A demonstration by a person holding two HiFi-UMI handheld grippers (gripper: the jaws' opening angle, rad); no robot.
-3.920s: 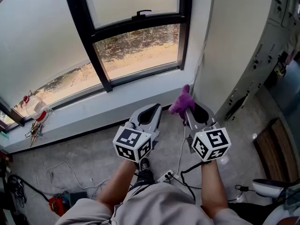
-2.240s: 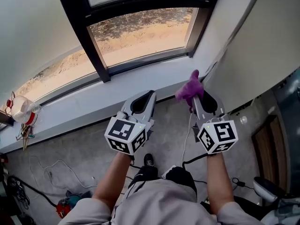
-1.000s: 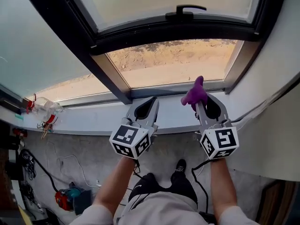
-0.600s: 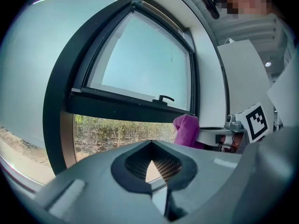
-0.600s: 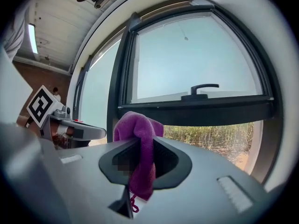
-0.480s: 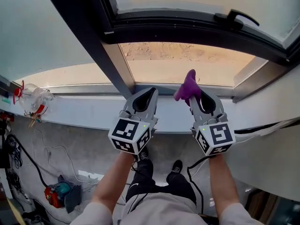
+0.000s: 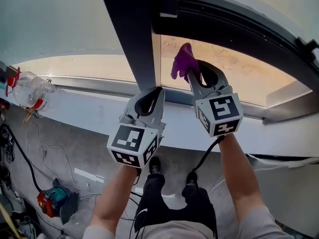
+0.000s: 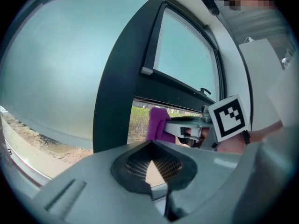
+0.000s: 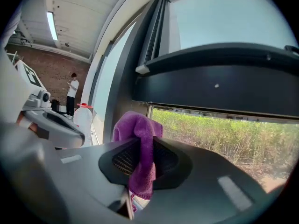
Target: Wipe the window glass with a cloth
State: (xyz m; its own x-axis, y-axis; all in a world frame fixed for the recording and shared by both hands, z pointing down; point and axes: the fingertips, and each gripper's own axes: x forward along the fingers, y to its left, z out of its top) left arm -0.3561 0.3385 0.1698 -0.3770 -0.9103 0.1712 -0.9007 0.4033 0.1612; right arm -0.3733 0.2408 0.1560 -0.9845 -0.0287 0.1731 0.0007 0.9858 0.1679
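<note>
Up at the clear lower window glass (image 7: 234, 73), beside its wide dark metal frame post (image 7: 137, 34), the right gripper (image 7: 192, 69) was clamped on a small purple microfibre cloth (image 7: 182, 61) — so little stuck out that the hard jaw tips might scrape the pane. The left gripper (image 7: 153, 92) hung lower, jaws together and empty. Whether the cloth touched the glass could not be told.

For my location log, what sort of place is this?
Probably an indoor workroom or lab, not a home: a tall black-framed window above a white sill, and a bare grey concrete floor strewn with loose cables. The right gripper grips a purple cloth.
</note>
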